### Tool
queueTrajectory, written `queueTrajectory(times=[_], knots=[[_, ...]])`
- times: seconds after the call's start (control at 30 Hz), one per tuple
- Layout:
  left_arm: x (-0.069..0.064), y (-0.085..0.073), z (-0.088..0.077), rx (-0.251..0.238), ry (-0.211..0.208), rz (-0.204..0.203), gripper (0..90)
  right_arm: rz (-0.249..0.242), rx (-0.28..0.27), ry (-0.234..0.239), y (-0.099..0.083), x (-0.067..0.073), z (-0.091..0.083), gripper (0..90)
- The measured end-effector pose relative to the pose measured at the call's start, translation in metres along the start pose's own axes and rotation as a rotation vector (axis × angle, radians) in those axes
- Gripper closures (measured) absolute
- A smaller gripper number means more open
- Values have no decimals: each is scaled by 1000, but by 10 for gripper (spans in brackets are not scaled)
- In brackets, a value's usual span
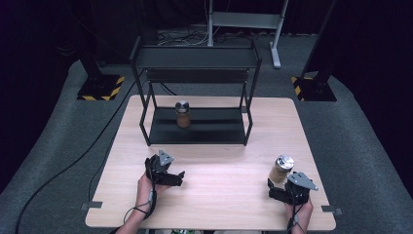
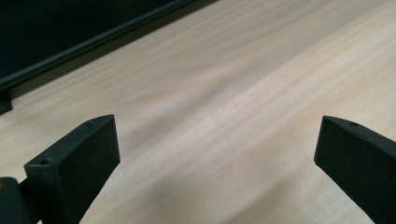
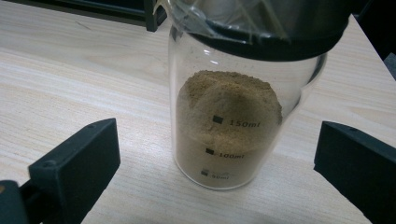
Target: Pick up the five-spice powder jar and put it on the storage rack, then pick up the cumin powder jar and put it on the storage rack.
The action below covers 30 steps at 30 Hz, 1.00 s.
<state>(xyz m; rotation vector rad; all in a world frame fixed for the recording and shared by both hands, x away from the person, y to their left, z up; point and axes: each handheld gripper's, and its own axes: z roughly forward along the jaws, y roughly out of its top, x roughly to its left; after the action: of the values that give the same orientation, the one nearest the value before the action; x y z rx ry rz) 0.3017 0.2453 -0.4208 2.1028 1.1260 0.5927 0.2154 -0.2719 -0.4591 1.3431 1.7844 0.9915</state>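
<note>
Item: glass spice jar (image 3: 229, 126), brown powder, lower right of the surface (image 1: 219, 195). Right hand-held gripper (image 1: 285, 187) wide, jaws flanking it untouched. Left hand-held gripper (image 1: 168, 176) wide, empty. Advice: centre jaws below lid, close gently.

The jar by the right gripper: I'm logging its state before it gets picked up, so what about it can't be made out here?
- Jar lid top: cut off by the upper edge in the right gripper view.
- Its volume marks: too small to read in the high view; the lowest one is blurred in the right gripper view.
- Its base: partly behind the right gripper in the high view.
</note>
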Motion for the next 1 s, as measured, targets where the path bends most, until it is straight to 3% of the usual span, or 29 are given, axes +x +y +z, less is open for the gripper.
queueTrajectory(times=[0.27, 0.47, 0.67, 0.8, 1.0], knots=[[-10, -12, -2, 7, 16, -9, 0, -3, 3, 1, 1, 0, 0, 0], [-14, -18, 1, 24, 0, -17, 0, -6, 5, 0, 1, 0, 0, 0], [-10, -25, 1, 12, -20, -46, 0, -6, 8, 0, 1, 0, 1, 0], [-12, -26, 0, 9, -11, -42, 0, -8, 22, 0, 4, 1, 2, 0], [-7, -24, 1, 17, -34, -53, 0, 5, 26, -12, 5, 1, 3, 0]])
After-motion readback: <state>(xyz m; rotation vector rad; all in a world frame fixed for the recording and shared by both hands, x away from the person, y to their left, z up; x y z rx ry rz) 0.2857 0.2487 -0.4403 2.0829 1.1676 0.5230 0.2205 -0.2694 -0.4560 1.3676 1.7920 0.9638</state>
